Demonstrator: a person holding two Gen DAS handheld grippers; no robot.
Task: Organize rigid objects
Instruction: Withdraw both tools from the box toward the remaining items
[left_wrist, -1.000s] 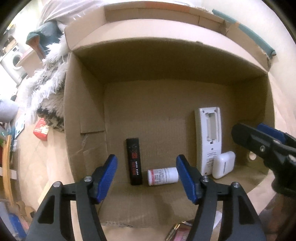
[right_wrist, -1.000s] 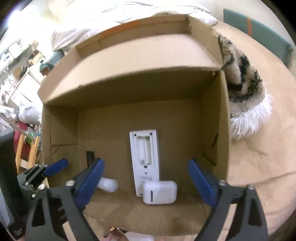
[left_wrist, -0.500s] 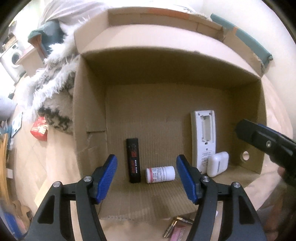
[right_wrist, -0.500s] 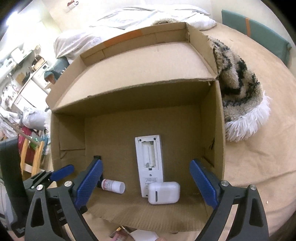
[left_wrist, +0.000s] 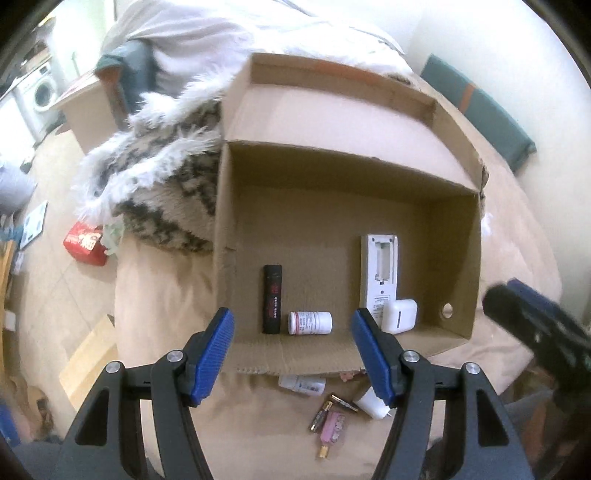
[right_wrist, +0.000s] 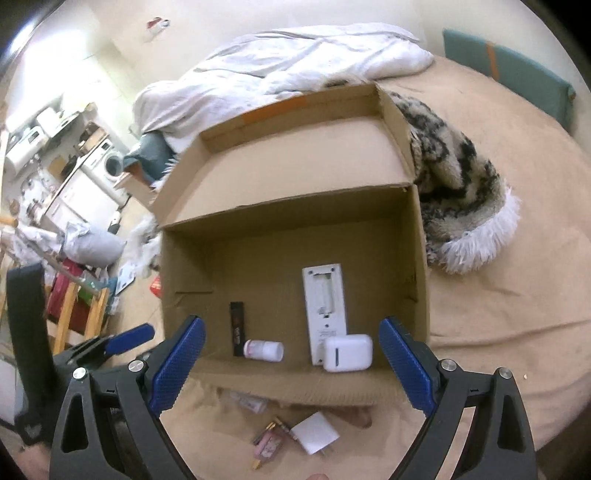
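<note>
Just beyond left claw (left_wrist: 291, 354): pill bottle (left_wrist: 309, 322).

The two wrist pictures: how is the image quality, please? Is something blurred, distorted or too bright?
Left wrist view: strong fisheye bending at the edges; the right gripper at the right edge is motion-blurred, while the cardboard box is fairly sharp; the white bedding at the top is overexposed. Right wrist view: same bending, dark corners, the room at the left washed out; the earbud case is clear.
</note>
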